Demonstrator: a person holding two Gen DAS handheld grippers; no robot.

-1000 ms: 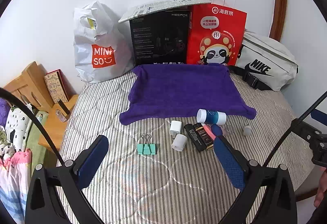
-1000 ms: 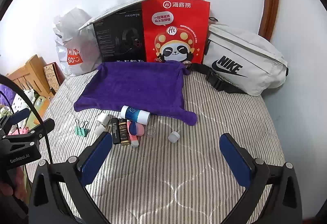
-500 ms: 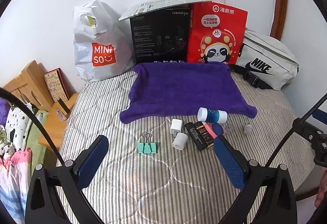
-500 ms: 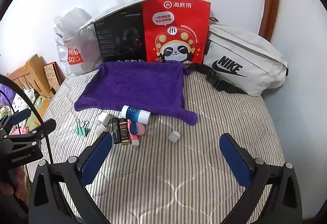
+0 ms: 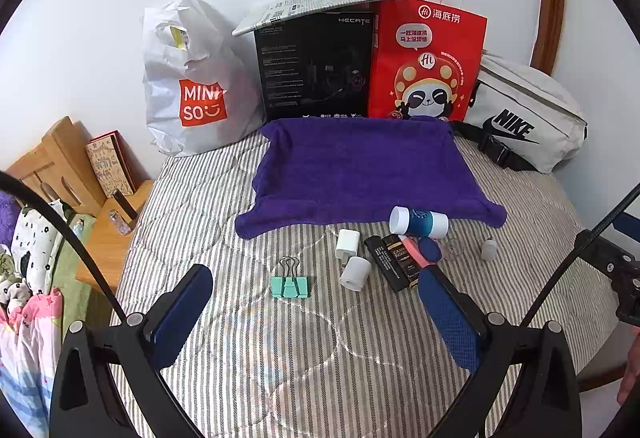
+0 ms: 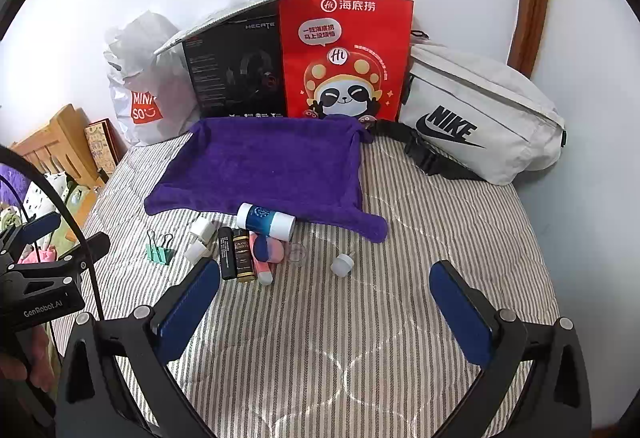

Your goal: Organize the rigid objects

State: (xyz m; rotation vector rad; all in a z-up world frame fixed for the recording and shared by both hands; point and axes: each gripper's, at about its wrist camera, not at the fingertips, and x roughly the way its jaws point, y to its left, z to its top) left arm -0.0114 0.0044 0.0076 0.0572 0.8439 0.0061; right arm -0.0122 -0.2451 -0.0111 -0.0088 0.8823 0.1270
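Both tongs, left tongs (image 5: 314,308) and right tongs (image 6: 324,298), have black frames, silver screws, blue padded fingers (image 6: 188,312); one body reads "GenRobot.AI".

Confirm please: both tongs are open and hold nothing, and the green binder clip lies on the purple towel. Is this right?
Not quite. The green binder clip lies on the striped bedcover, in front of the purple towel, as the left wrist view shows. Both tongs, left and right, are open and hold nothing.

Bare purple towel (image 5: 360,170) behind clutter row; bags (image 6: 346,58) beyond.
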